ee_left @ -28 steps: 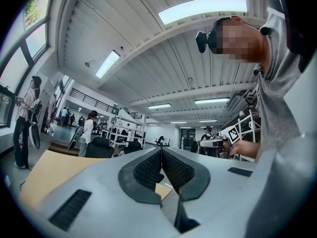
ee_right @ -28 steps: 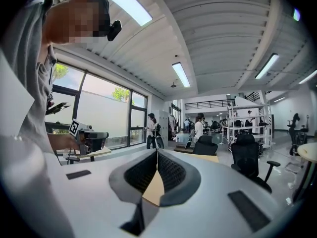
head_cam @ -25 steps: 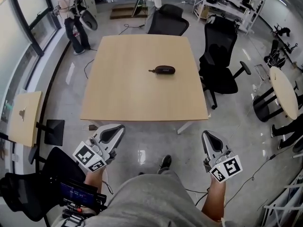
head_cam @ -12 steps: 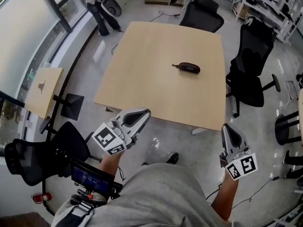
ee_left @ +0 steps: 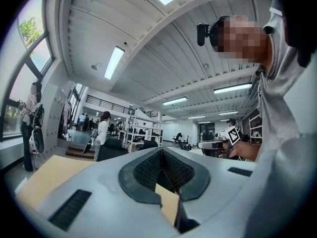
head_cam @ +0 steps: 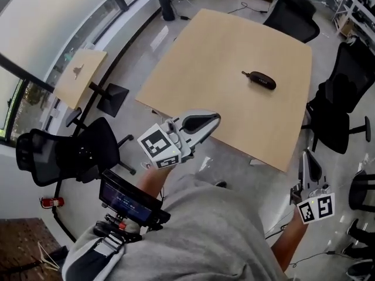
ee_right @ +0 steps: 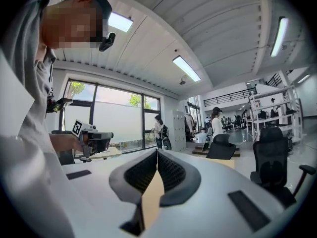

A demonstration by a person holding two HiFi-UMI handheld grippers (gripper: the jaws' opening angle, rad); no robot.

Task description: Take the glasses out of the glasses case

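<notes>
A dark glasses case (head_cam: 262, 79) lies closed on the far right part of the light wooden table (head_cam: 217, 57), seen only in the head view. My left gripper (head_cam: 213, 118) is held up over the table's near edge, far short of the case; its jaws meet at the tip (ee_left: 161, 150) with nothing between them. My right gripper (head_cam: 306, 156) hangs low at the right, off the table and over the floor, jaws closed (ee_right: 157, 152) and empty. Each gripper view shows the other gripper: the right gripper (ee_left: 218, 144) and the left gripper (ee_right: 94, 135).
Black office chairs stand at the table's far side (head_cam: 296, 13) and right side (head_cam: 340, 119). Another black chair (head_cam: 64, 154) and a small wooden side table (head_cam: 79, 78) are on the left by the window wall. A device (head_cam: 126, 198) hangs at my waist.
The head view has swung, so the table sits higher and further right. My left gripper has risen toward the table's near edge. The right gripper has sunk to the lower right.
</notes>
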